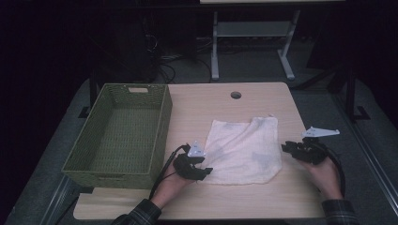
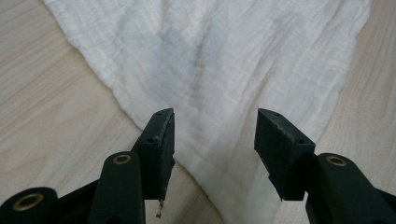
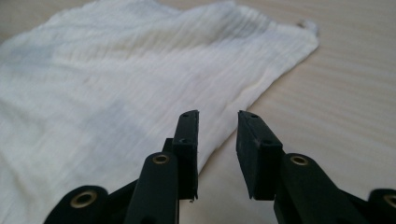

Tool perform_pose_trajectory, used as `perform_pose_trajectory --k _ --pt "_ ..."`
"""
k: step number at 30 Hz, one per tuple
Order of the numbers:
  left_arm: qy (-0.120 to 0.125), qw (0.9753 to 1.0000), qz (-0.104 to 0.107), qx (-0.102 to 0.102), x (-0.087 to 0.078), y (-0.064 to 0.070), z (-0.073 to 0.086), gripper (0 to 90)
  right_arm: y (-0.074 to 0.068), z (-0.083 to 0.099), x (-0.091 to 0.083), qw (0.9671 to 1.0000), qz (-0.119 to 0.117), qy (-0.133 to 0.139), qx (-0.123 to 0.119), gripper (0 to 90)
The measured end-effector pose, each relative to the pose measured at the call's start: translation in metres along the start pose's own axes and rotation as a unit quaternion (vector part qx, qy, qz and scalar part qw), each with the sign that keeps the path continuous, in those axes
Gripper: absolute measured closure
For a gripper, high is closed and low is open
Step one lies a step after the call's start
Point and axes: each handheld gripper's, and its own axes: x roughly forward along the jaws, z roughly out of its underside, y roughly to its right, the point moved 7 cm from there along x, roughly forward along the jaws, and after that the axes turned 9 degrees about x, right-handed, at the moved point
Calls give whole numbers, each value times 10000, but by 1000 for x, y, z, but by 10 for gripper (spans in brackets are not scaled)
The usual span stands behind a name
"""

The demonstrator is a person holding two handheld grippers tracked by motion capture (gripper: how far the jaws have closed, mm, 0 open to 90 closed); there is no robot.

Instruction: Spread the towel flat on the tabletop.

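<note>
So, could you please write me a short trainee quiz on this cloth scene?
1. True or false: the left hand-held gripper has its jaws open over a corner of the cloth.
2. Which side of the cloth is the basket on? A) the person's left B) the person's right C) under it
3. Fill in: the right hand-held gripper points at the cloth's ____ with its jaws apart.

Key: 1 true; 2 A; 3 edge
</note>
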Motion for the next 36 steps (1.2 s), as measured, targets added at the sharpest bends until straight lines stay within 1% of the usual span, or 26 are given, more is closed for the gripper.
perform_pose_trajectory --k 2,4,5,6,8,9,10,12,13,15,16,17,19,20,22,24,25,27,29,31,32,36 --pt "6 10000 -10 -5 0 1 0 457 -6 9 -6 10000 -31 -17 -82 690" --pt "-7 10000 -12 26 0 1 1 453 -13 18 -12 9999 -151 -54 -42 690" --pt "-1 10000 -8 23 0 1 1 452 -16 22 -14 9998 -165 -76 -87 690" --pt "4 10000 -5 22 -1 1 1 451 -19 26 -16 9997 -206 -113 -73 690" --pt "-7 10000 -15 45 -1 2 1 443 -28 35 -18 9992 -359 -174 -17 688" --pt "5 10000 -18 53 -1 2 2 437 -30 38 -19 9991 -360 -213 -72 688" --pt "12 10000 -20 54 -1 2 2 429 -34 42 -20 9990 -392 -233 -44 688" --pt "5 10000 -16 48 -2 2 3 418 -40 47 -20 9984 -506 -246 -73 685" --pt "10 10000 -18 49 -2 2 3 410 -44 49 -19 9981 -527 -268 -149 685" --pt "15 10000 -14 38 -3 2 4 406 -52 53 -18 9973 -651 -303 -167 684" --pt "7 10000 -16 50 -3 2 4 406 -55 54 -18 9971 -668 -318 -201 682" --pt "10 10000 -16 45 -3 2 4 406 -59 56 -16 9966 -684 -410 -187 676" --pt "22 10000 -14 31 -3 3 4 406 -63 58 -11 9960 -720 -486 -221 678" --pt "12 10000 -14 45 -3 2 4 406 -64 59 -9 9957 -713 -531 -256 696" --pt "1 10000 -20 52 -4 3 4 406 -65 60 -4 9953 -699 -604 -305 777" --pt "8 10000 -26 48 -4 2 4 406 -66 61 -1 9950 -668 -648 -361 851" --pt "19 10000 -32 42 -4 2 4 406 -66 60 0 9949 -668 -629 -418 866" --pt "6 10000 -38 56 -5 1 5 407 -68 59 -2 9951 -655 -610 -423 876" --pt "12 10000 -41 34 -5 1 5 407 -69 55 -6 9954 -657 -508 -472 878" --pt "25 10000 -43 16 -5 1 5 407 -71 47 -9 9955 -688 -385 -528 878" --pt "16 10000 -31 26 -5 1 5 407 -73 40 -9 9955 -669 -315 -596 878" --pt "15 10000 -25 45 -5 1 5 407 -81 18 -4 9946 -686 -208 -755 874"
